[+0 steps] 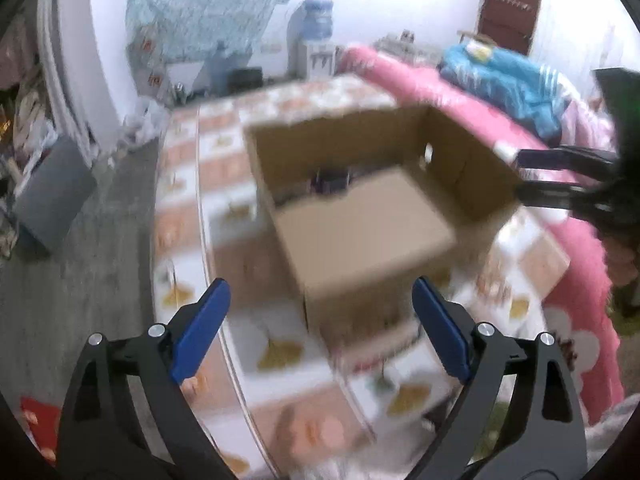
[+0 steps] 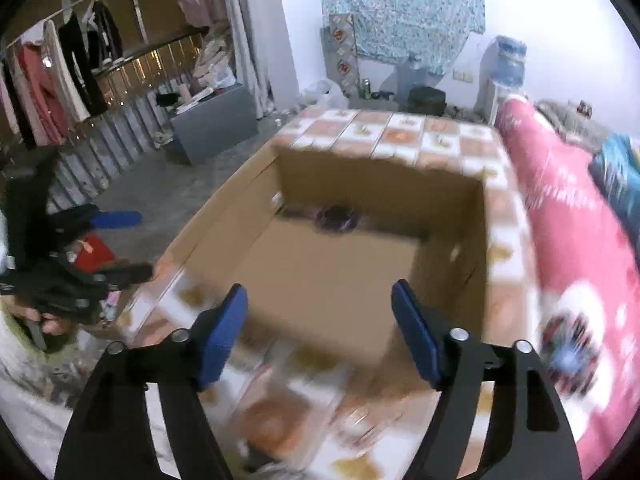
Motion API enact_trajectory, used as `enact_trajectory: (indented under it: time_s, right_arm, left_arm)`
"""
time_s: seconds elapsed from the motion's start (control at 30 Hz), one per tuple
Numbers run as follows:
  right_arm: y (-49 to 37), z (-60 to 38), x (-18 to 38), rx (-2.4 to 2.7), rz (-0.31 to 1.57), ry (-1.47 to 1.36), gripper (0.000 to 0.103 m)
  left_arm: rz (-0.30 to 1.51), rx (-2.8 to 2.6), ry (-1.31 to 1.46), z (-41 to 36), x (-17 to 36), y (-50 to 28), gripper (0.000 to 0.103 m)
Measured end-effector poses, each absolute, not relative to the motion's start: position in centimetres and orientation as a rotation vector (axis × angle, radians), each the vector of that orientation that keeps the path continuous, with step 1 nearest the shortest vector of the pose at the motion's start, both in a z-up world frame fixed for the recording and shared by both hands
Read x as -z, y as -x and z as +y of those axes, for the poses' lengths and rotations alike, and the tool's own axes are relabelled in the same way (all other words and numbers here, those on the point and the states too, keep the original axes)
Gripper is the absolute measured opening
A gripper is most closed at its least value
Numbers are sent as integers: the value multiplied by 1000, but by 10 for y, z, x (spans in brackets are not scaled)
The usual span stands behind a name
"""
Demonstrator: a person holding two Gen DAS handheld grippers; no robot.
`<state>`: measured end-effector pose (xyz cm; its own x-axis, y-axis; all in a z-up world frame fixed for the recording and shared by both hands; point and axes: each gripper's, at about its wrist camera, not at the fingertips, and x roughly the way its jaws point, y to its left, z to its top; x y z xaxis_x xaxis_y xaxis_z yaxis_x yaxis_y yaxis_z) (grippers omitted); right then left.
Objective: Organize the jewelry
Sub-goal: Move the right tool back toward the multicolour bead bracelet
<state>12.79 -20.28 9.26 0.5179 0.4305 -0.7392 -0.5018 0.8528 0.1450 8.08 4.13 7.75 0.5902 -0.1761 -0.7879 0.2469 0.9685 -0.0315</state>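
An open cardboard box point(image 1: 460, 168) stands on the checked tablecloth, with one flap point(image 1: 360, 224) folded inward. It also shows in the right wrist view point(image 2: 452, 196). A dark, blurred object point(image 2: 336, 216) lies at the box's far inside wall, also seen in the left wrist view point(image 1: 328, 182). My left gripper point(image 1: 320, 304) is open and empty, just short of the box's near corner. My right gripper point(image 2: 320, 304) is open and empty above the box's near edge. The right gripper also shows at the right of the left wrist view point(image 1: 560, 176), beside the box's wall.
The table point(image 2: 400, 132) has an orange and white checked cover. A pink blanket point(image 2: 568, 208) lies to the right with blue clothes point(image 1: 508, 80) on it. A grey bin point(image 2: 216, 120) and a water dispenser point(image 1: 316, 36) stand on the floor beyond.
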Motion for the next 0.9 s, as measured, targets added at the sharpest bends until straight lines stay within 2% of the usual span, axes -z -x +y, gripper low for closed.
enact_trajectory:
  time_s: [0.1,0.23,0.3,0.4,0.47,0.6,0.9]
  right_arm:
    - [-97,-193,-62,-515,903,90,76]
    - [-71,-174,-2,-451,1054,92,76]
    - [-64,-170,18,-425,1096,109,76]
    - [-58,-164,37,-387,1128,163,78]
    - [-57,-163,38,-375,1109,175,87]
    - [-56,-161,41,-345,1107,196,96]
    - [-55,-156,44,-334,1094,257,97]
  left_arm:
    - [1004,173,-59,42,-34,-66,89]
    - [1137,172,-38,30,21,-58,89]
    - [1160,180,-65,25,33,-56,89]
    - [1119,160,-130,17,35,-54,90]
    - [1114,157,-136,16,36,-57,94]
    - [1096,163,-85,21,40,-55,96]
    - [1084,196,-104,23,39,-50,96]
